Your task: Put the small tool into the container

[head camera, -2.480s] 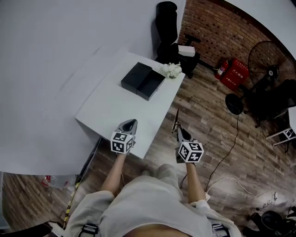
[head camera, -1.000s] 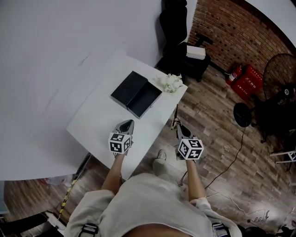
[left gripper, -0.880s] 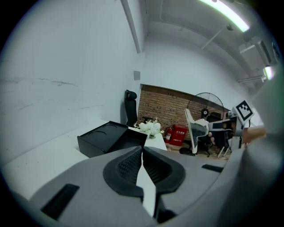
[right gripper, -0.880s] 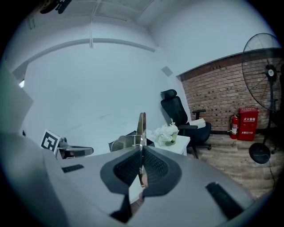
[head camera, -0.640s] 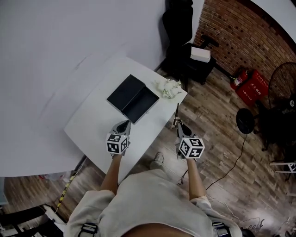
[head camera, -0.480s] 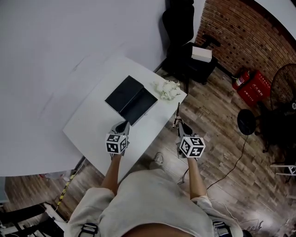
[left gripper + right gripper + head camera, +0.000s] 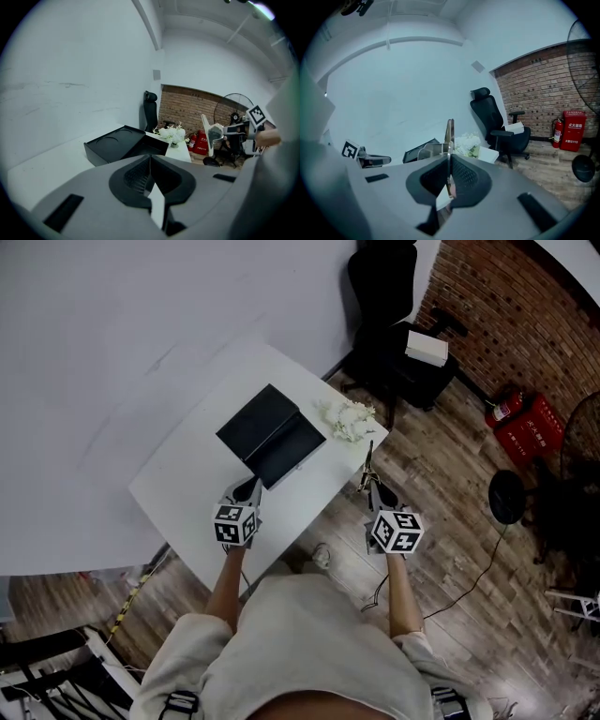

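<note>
The container (image 7: 270, 435) is a black box lying open on the white table (image 7: 178, 486), its lid beside it; it also shows in the left gripper view as the container (image 7: 123, 144). The small tool (image 7: 368, 461), a thin metal piece, sticks forward out of my right gripper (image 7: 373, 486), which is shut on it just off the table's right edge. The right gripper view has the tool (image 7: 449, 132) upright between the jaws of my right gripper (image 7: 449, 158). My left gripper (image 7: 248, 489) hovers over the table's near part, shut and empty, short of the box.
A bunch of white flowers (image 7: 348, 418) stands at the table's far right corner, close to the tool tip. Behind it are a black office chair (image 7: 380, 296) and a side unit with a white box (image 7: 427, 348). Red fire extinguishers (image 7: 527, 420) stand by the brick wall.
Both grippers have come forward toward the table. The tool tip now sits near the flowers at the table's right edge. The right gripper has kept its hold on the tool.
</note>
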Motion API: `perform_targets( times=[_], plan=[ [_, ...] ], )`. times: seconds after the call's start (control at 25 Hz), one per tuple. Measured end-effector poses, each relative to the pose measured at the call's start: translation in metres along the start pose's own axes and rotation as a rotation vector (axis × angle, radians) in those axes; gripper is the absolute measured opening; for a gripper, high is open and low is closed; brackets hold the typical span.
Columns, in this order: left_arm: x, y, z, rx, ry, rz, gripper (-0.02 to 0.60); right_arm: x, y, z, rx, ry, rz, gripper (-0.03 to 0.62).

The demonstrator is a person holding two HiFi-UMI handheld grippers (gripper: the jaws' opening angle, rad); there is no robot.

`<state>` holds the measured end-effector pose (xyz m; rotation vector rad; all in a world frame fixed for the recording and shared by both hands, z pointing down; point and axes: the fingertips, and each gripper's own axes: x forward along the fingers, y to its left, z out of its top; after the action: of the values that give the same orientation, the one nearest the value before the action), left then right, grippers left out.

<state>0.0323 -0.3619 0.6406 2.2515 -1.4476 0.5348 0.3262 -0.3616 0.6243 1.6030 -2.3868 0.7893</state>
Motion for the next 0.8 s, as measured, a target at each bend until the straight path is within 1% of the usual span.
perform_targets(
  times=[0.12, 0.4, 0.6, 0.8],
  plan=[
    [-0.005, 0.010, -0.002, -0.015, -0.006, 0.020, 0.014, 0.008, 0.006, 0.000, -0.009, 0.008, 0.014, 0.002],
    [-0.015, 0.038, -0.002, -0.049, -0.032, 0.046, 0.014, 0.033, 0.040, 0.003, -0.047, 0.021, 0.059, 0.002],
    [-0.028, 0.062, -0.001, -0.077, -0.047, 0.069, 0.014, 0.055, 0.071, 0.008, -0.076, 0.035, 0.098, 0.002],
    [-0.041, 0.089, -0.004, -0.123, -0.069, 0.110, 0.014, 0.081, 0.107, 0.013, -0.128, 0.059, 0.152, 0.002]
  ],
)
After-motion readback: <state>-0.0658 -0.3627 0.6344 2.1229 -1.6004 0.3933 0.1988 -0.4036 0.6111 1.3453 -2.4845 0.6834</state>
